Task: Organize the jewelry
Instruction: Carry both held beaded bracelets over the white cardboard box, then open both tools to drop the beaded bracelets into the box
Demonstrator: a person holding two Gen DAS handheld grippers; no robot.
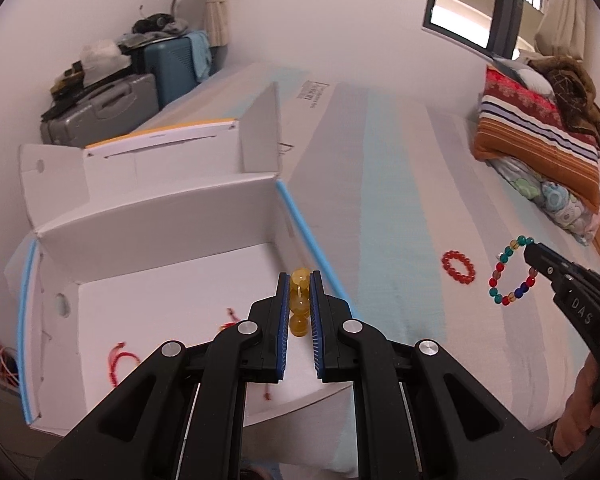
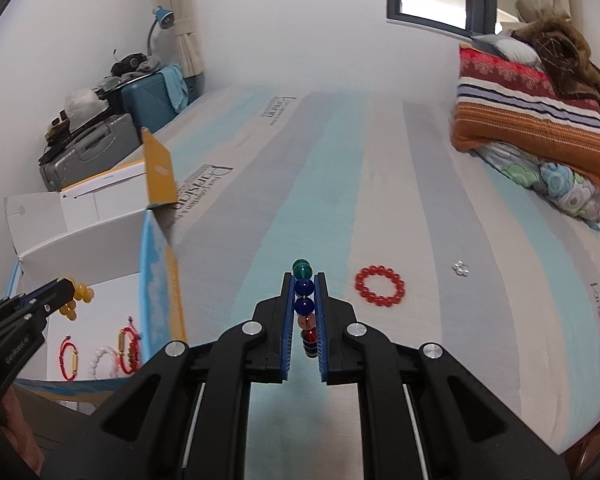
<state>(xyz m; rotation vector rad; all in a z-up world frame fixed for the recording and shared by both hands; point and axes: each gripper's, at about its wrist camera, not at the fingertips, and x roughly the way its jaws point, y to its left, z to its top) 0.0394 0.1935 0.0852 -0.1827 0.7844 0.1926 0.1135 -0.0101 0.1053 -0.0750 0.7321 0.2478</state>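
My left gripper [image 1: 299, 280] is shut on a yellow bead bracelet [image 1: 300, 306] and hangs over the open white box [image 1: 160, 216] at the bed's left. In the right wrist view the same gripper [image 2: 66, 286] holds the yellow bracelet [image 2: 76, 300] above the box [image 2: 84, 248]. My right gripper [image 2: 304, 278] is shut on a multicolour bead bracelet [image 2: 305, 304] above the striped mattress [image 2: 340, 184]; in the left wrist view that gripper [image 1: 530, 246] carries the bracelet [image 1: 510, 276] dangling as a loop. A red bead bracelet [image 1: 458, 267] [image 2: 379, 285] lies flat on the mattress [image 1: 380, 200].
Red cord bracelets [image 2: 128, 346] and a white bead bracelet [image 2: 100, 360] lie on the box floor. A small clear bead piece [image 2: 461, 268] rests on the mattress right of the red bracelet. Folded blankets and pillows [image 2: 532, 120] are stacked at the far right. Suitcases [image 1: 112, 104] stand beyond the box.
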